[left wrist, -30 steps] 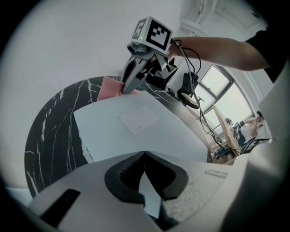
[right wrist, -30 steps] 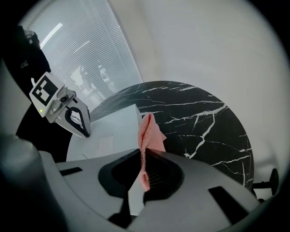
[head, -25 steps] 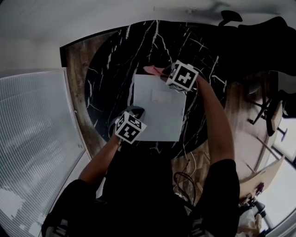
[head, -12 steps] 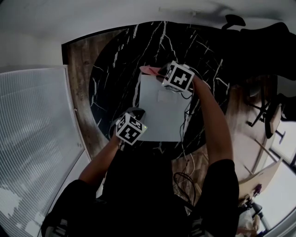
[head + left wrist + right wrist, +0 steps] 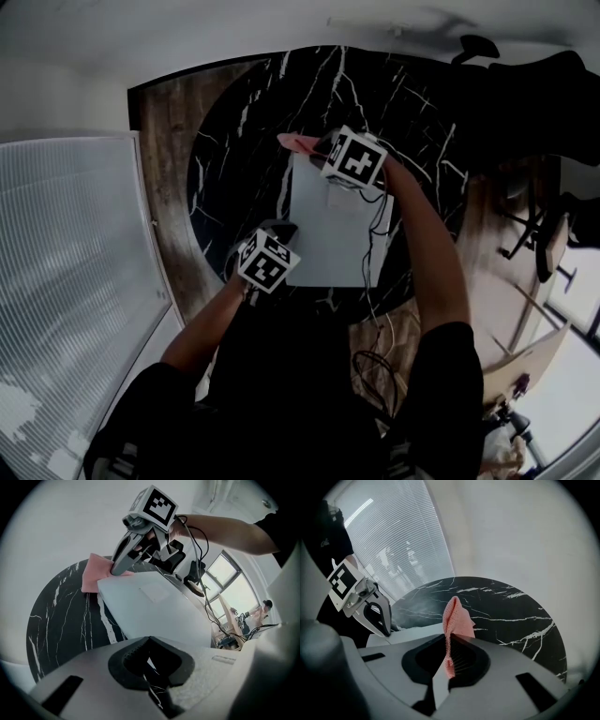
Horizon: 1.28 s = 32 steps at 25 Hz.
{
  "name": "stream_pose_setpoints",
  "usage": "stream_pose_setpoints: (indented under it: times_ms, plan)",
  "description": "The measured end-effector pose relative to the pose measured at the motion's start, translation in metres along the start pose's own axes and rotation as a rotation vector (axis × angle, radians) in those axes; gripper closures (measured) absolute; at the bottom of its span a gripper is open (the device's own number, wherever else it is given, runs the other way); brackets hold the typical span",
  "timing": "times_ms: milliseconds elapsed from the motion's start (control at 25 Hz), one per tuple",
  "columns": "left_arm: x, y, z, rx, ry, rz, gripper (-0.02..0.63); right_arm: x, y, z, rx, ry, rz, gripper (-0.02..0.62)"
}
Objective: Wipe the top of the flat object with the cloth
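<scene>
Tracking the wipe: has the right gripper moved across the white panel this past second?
Yes. The right gripper, clamping the pink cloth, shifted left along the white panel's far edge.

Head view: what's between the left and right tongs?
Only the bare top of the flat object lies between the left tongs and right tongs holding the cloth; left gripper view shows it too.

Thin white rectangular flat object (image 5: 330,239); bunched pink cloth (image 5: 298,142) at its far left corner.
</scene>
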<state>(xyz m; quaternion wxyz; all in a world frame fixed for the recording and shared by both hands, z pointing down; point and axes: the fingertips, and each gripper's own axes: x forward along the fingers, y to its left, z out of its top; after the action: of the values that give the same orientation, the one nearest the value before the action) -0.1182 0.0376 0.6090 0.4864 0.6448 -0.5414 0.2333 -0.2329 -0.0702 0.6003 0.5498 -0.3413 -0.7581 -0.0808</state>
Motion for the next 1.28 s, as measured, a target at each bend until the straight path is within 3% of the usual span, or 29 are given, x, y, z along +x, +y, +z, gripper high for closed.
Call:
stream_pose_setpoints:
  times_ms: [360,640,720,960,1200,1280]
  plan:
    - [0.001,0.003,-0.002,0.014,-0.021,-0.032,0.607,0.017,0.011,0.021,-0.020,0.001,-0.004,0.588]
    - [0.001,0.004,-0.001,0.010,-0.037,-0.063,0.607,0.014,0.009,0.031,-0.008,-0.060,-0.083,0.588]
    - [0.002,0.004,0.001,0.017,-0.050,-0.063,0.607,0.007,0.002,0.039,0.013,-0.136,-0.151,0.588]
    - [-0.008,0.015,0.009,-0.032,-0.081,-0.044,0.607,-0.037,-0.012,0.061,0.188,-0.459,-0.483,0.588]
    - [-0.026,0.033,0.031,-0.046,-0.163,-0.015,0.607,-0.080,0.012,0.053,0.392,-0.670,-0.650,0.588]
    - [-0.035,0.041,0.042,-0.053,-0.225,0.006,0.607,-0.093,0.024,0.047,0.474,-0.733,-0.709,0.588]
